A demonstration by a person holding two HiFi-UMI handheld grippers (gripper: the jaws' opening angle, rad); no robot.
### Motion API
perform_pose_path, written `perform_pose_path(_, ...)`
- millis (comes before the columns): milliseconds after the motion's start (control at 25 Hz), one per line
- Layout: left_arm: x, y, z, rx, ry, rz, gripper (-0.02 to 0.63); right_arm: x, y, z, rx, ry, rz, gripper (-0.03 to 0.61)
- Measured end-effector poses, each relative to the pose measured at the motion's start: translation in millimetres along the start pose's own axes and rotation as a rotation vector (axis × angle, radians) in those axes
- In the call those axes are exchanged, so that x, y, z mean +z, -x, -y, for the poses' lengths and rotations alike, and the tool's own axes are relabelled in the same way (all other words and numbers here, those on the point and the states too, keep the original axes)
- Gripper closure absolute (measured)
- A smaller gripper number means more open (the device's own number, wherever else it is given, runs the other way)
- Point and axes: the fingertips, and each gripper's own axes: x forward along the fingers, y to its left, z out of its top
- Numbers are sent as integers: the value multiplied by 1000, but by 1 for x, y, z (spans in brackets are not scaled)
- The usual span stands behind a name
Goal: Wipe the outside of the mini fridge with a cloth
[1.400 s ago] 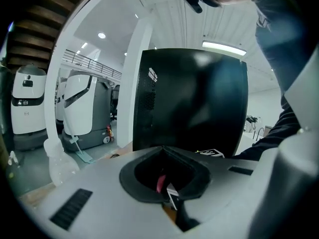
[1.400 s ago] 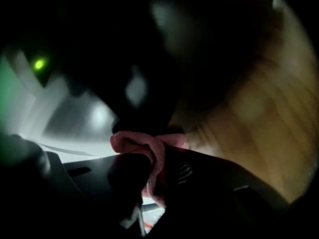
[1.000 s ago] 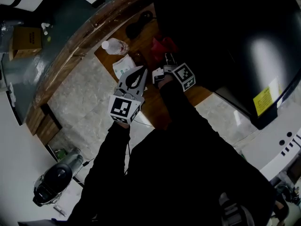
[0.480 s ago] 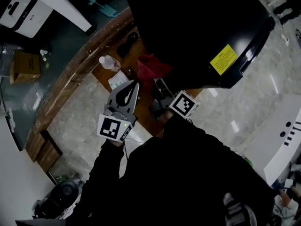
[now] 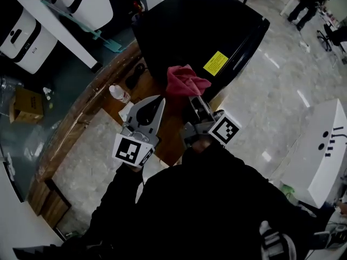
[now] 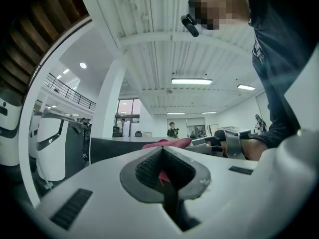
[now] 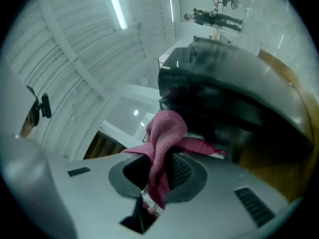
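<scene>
No wording can be read anywhere. A yellow label [image 5: 215, 63] is stuck on the black fridge [image 5: 206, 20], but its print is too small to be made out. Small dark print on a white unit [image 5: 21, 34] at the left is likewise illegible. A square black-and-white marker [image 5: 130, 150] is carried on the left gripper [image 5: 160, 98] and another marker [image 5: 224, 129] on the right gripper [image 5: 194, 103]; both are patterns without letters.

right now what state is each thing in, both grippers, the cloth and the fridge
left gripper: shut, holding nothing
right gripper: shut on the cloth
cloth: bunched, pinched in the right gripper, loose end standing free past the gripper
mini fridge: upright; can't tell whether the cloth touches it
</scene>
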Motion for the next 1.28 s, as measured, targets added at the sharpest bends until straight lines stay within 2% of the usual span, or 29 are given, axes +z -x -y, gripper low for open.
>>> perform_pose_path(240,9,-14,18,-51,-7,22,609,24,16,30,-88,-29,68,523)
perform_pose_path(520,-20,-32,24,-57,4,-37,609,14,22,69,-140,-191,71,525)
perform_pose_path(760,-71,-43,22,-63,34,-122,609,-6,30,117,-209,-243,54,525)
perform_pose_path(960,-123,-52,22,-67,47,-185,609,-29,46,170,-304,-279,31,525)
perform_pose_path(1160,-191,-58,14,-69,79,-282,609,-56,55,228,-400,-304,-1,525)
perform_pose_path(1280,-236,-59,11,-63,105,-338,609,-71,58,260,-411,-326,1,525)
